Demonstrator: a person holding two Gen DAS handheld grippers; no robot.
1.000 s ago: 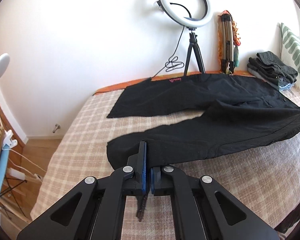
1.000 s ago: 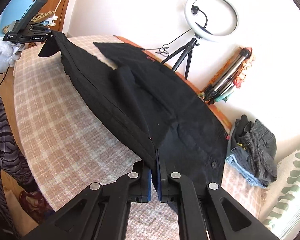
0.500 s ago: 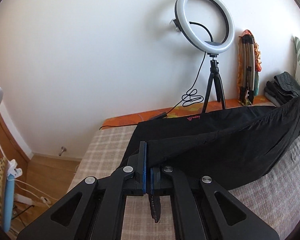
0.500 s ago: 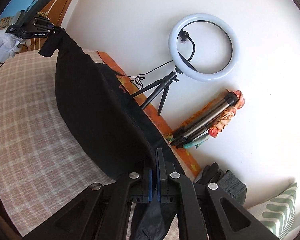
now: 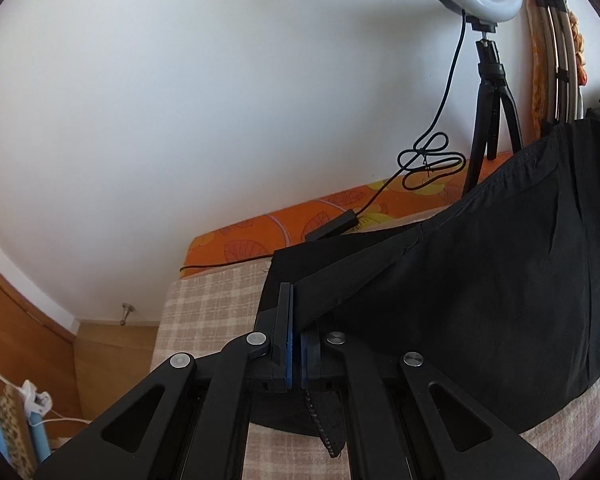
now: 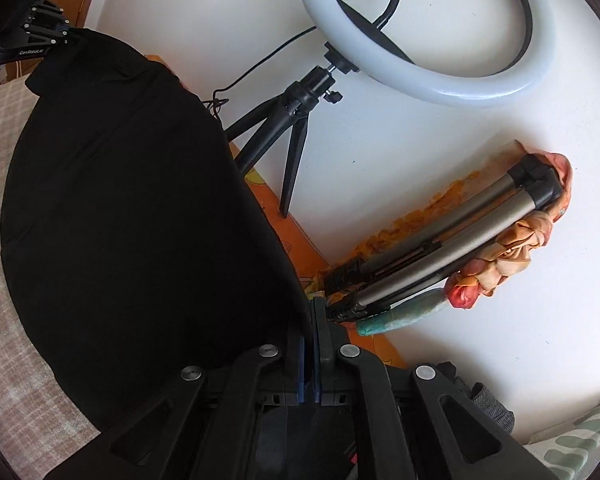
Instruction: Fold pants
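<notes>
Clearly, you had the left gripper (image 5: 295,320) clamped on the hem end of the black pants (image 5: 480,300), at the left of the checked bed cover (image 5: 208,304), its jaws closed tight with a flap of cloth hanging below them. From there the near leg rose off the bed and stretched to the right in a sagging band, carried over the far leg, whose edge lay flat next to the orange strip (image 5: 260,236) along the wall. At the right end, your right gripper (image 6: 313,332) was likewise pinched shut on the waist end of the pants, close to the folded tripod (image 6: 440,256) leaning at the wall, with the ring light (image 6: 428,40) standing behind the cloth.

To land this fold well, you needed both ends kept level and the band held taut, so the sag did not drag or bunch. You would have done best lowering the held edge onto the far leg's edge before letting go, hem matched to hem.
</notes>
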